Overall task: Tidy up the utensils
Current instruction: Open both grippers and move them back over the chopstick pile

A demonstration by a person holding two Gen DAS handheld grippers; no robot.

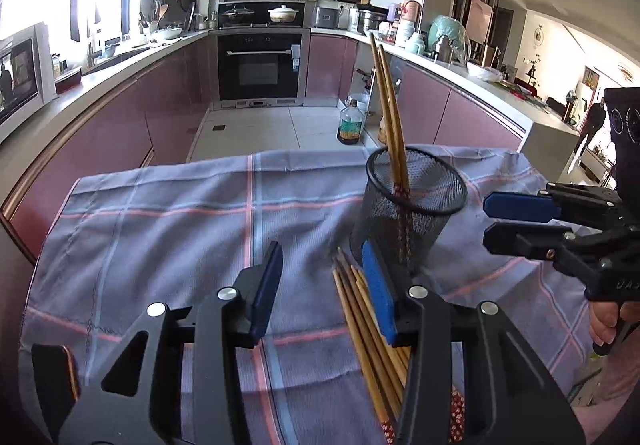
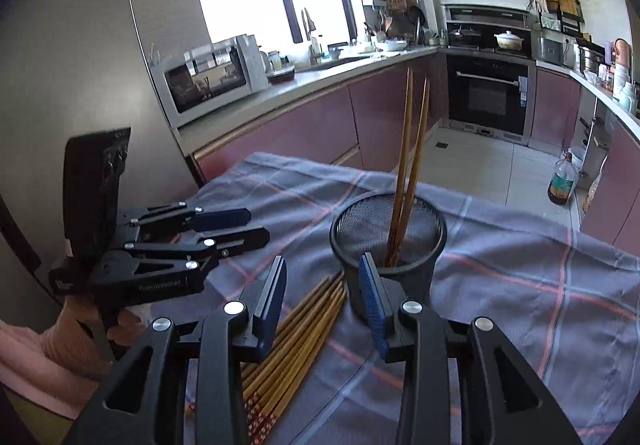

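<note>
Two chopsticks (image 2: 408, 181) already stand in the mesh cup (image 2: 387, 241) mid-cloth (image 1: 160, 229); the loose bundle (image 2: 304, 329) lies beside it toward the near edge, left gripper (image 1: 326, 285) and right gripper (image 2: 324, 297) both spread, empty

Left gripper (image 1: 322, 285): jaws parted, blue pads facing each other across gap, nothing pinched; fills lower centre of own view, pointing forward and down. Seen again at left of right wrist view (image 2: 250, 227), fingers pointing right, hand (image 2: 86, 321) wrapped on grip below, pink sleeve at lower left edge.

Right gripper (image 2: 322, 299): jaws parted, nothing pinched; lower centre of own view. Seen at right edge of left wrist view (image 1: 490, 223), fingers pointing left, hand (image 1: 610, 321) on handle at lower right.
</note>
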